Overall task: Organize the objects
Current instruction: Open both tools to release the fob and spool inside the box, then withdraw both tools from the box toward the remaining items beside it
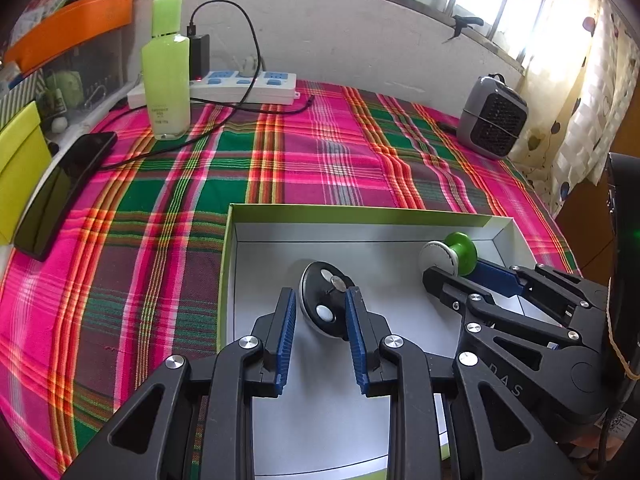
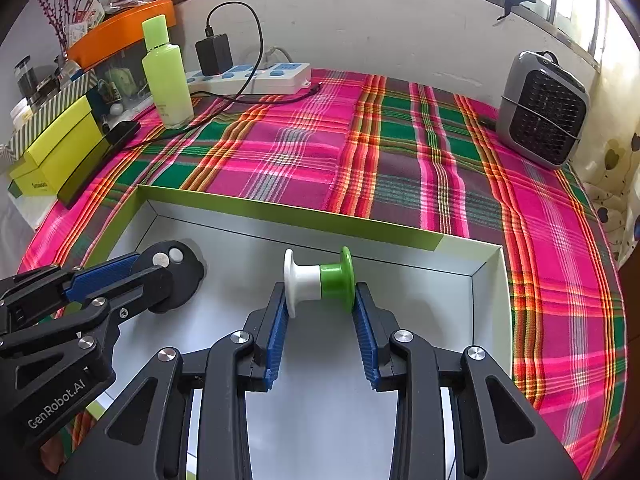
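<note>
We see both tongs inside the green-rimmed box (image 2: 280,206): left gripper (image 1: 320,300) clamps a black disc (image 1: 326,304); right gripper (image 2: 320,300), beside it, clamps a white-green spool (image 2: 318,280).

A black round disc (image 1: 324,304) and a white-and-green spool (image 2: 320,280) sit inside the green-rimmed white box (image 2: 280,210).

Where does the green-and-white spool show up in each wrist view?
Left wrist: green-and-white spool at right of centre, in the box's far right corner, at the right gripper tips.
Right wrist: spool at centre, clamped between the blue pads.
Shared landmark: the box's green-edged far wall.
</note>
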A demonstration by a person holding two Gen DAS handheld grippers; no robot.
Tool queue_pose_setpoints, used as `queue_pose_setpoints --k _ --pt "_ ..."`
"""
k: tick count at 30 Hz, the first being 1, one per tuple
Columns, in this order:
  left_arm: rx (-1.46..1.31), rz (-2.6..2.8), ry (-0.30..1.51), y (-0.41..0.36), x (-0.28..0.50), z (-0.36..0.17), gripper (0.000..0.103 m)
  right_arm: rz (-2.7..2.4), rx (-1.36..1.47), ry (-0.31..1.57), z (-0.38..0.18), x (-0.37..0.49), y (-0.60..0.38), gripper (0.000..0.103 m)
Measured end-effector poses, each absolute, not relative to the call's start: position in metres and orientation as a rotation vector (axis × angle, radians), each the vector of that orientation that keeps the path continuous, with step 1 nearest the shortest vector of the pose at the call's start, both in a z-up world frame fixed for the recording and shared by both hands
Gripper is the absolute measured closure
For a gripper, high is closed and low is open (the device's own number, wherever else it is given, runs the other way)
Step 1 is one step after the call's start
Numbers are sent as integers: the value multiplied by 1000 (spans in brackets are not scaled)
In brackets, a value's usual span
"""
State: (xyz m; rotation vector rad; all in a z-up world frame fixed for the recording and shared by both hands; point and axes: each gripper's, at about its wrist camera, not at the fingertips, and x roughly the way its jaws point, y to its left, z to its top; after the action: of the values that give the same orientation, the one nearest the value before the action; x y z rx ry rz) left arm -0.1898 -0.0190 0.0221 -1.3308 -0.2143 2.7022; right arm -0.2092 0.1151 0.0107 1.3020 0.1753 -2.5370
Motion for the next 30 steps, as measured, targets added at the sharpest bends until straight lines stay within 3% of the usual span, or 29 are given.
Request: queue_pose_setpoints --k 6,9,13,30 --pt "-1335 2704 -210 -18 -189 23 77 -2533 1312 165 8 -210 116 69" --pt "-1334 2695 -208 -17 -188 25 69 -2536 1310 163 8 -209 116 59" --pt "-1335 2701 -206 -18 -185 26 68 -2535 1296 149 10 -206 117 51" --pt "-1284 2748 -234 -21 -151 42 63 -2589 1245 121 25 -180 131 50"
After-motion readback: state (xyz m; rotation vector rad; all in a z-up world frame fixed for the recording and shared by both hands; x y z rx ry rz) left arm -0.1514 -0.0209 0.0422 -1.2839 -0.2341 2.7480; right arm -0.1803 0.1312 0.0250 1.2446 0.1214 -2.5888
